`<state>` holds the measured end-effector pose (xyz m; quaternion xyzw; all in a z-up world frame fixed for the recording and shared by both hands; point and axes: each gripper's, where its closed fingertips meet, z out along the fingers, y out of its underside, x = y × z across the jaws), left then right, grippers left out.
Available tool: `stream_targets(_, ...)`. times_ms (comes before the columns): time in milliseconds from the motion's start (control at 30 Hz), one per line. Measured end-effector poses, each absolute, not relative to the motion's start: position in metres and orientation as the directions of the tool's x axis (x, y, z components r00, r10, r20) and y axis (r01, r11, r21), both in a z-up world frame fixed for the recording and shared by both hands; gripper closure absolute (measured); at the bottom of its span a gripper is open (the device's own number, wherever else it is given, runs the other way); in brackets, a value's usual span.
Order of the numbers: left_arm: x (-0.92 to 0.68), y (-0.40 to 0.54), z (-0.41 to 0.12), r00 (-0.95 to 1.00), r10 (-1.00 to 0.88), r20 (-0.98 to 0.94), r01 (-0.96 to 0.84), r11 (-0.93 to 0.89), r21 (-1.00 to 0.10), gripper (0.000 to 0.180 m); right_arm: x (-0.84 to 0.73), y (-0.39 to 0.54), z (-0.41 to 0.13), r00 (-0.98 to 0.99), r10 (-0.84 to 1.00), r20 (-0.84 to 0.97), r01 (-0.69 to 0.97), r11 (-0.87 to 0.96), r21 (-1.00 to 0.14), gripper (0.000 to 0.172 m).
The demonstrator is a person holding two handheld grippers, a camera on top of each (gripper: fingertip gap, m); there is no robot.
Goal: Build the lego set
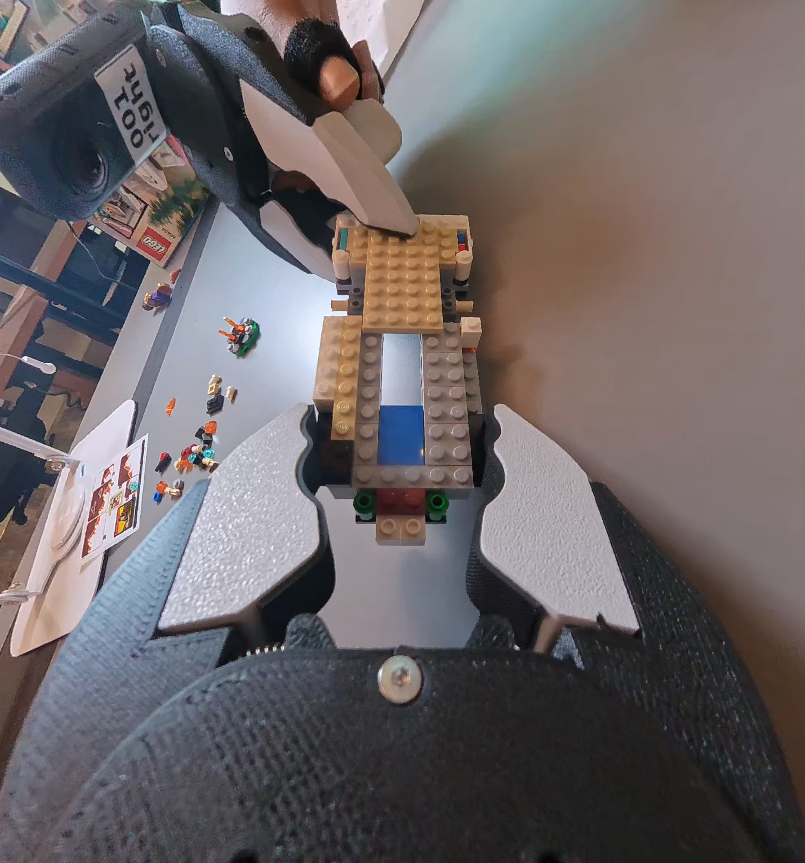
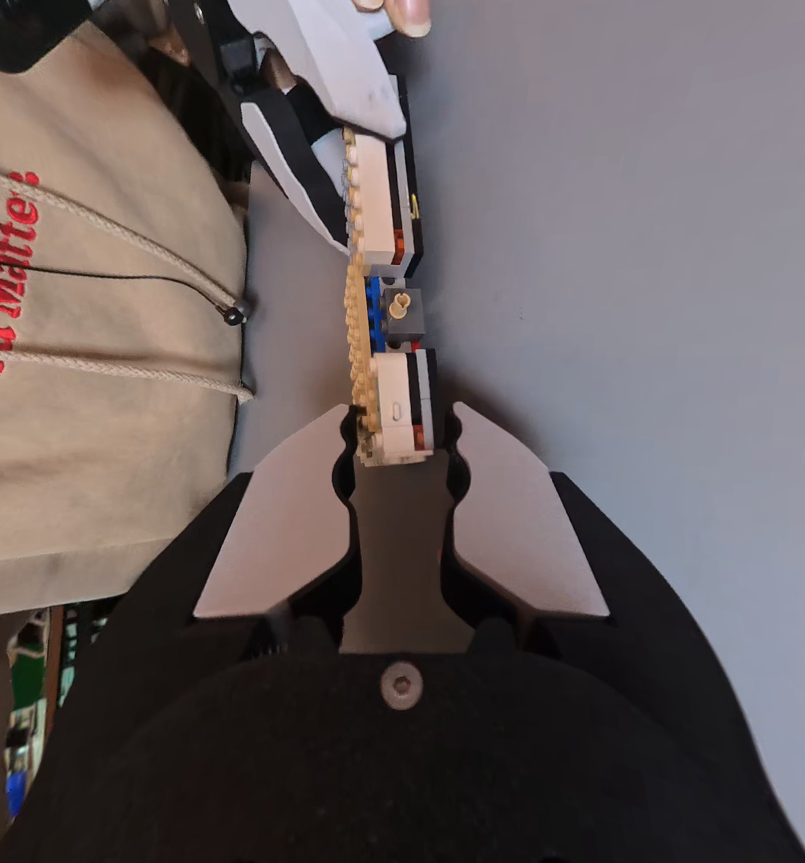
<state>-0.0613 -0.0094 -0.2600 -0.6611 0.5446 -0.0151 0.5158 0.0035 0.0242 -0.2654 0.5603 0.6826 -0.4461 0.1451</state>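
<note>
My left claw (image 1: 398, 448) grips the near end of the brick vehicle (image 1: 402, 373), one finger pressed on each flank, just ahead of the green studs at its tail. My right claw (image 2: 400, 432) pinches the far end top to bottom: one pad (image 2: 344, 434) is on the tan studded plate (image 1: 402, 285), the other sits underneath. To do this well I judge I should keep the left grip square and steady while the right squeezes straight through the plate, so no layer peels or twists. The model lies lengthwise between the claws, raised off the grey table (image 1: 624, 233). Farther off, toward the table's left edge, lie loose small pieces (image 1: 195, 448), a sticker sheet (image 1: 115, 499) and a printed box (image 1: 157, 219).
</note>
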Motion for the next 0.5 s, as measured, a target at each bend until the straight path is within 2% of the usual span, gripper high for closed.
stream_targets(300,-0.064,-0.010,-0.262,0.396,-0.747,-0.535,-0.715,0.116,-0.690,0.113,0.002,0.019,-0.262,-0.356,0.588,-0.726,0.873,-0.068,-0.484,0.145)
stream_targets(400,-0.068,-0.016,-0.265,0.402,-0.825,-0.398,-0.670,0.032,-0.742,0.099,0.001,0.020,-0.261,-0.366,0.628,-0.686,0.865,-0.041,-0.499,0.146)
stream_targets(500,-0.072,-0.022,-0.250,0.467,-0.883,-0.043,-0.481,-0.213,-0.850,0.098,0.002,0.020,-0.258,-0.387,0.685,-0.618,0.853,0.011,-0.521,0.146)
